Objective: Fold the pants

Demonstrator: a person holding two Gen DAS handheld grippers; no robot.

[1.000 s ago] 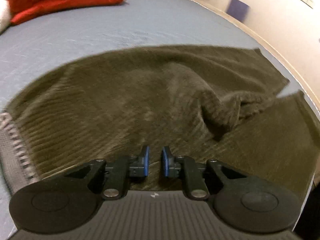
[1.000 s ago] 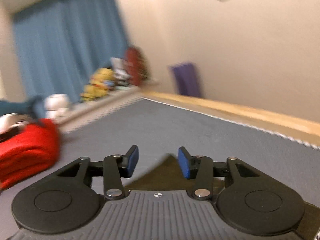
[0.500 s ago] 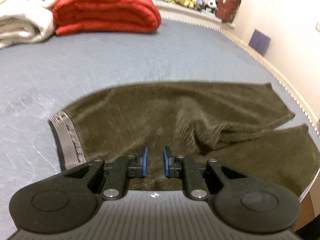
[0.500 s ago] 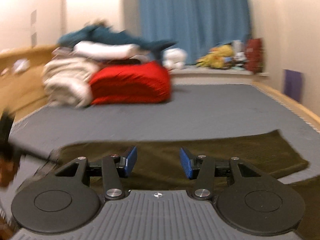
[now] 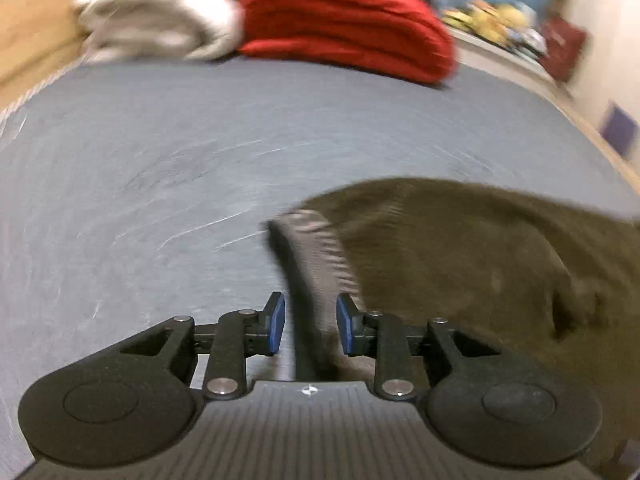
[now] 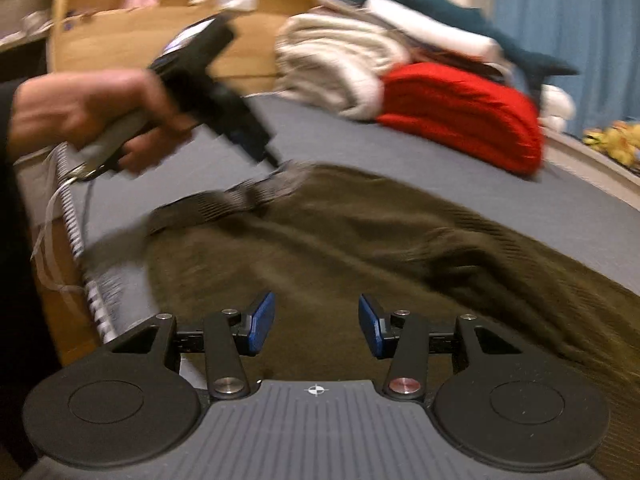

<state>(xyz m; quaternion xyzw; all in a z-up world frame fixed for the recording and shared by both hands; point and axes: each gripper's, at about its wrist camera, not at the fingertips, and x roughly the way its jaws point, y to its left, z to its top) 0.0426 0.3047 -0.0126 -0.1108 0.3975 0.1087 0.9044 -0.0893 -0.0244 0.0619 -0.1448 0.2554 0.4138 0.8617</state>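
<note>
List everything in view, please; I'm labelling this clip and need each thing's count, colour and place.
pants: one, olive brown, spread on the bed
waistband: one, grey, at the pants' end, running between the left gripper's fingers
bed sheet: one, grey-blue, under the pants
red blanket: one, folded, far end of the bed
white bedding: one pile, left of the red blanket
headboard: one, light wood, behind the bedding
curtain: one, blue, far right
left gripper: black, blue pads, jaws opening around the waistband
right gripper: black, blue pads, open above the pants
hand: one, holding the left gripper's handle
</note>
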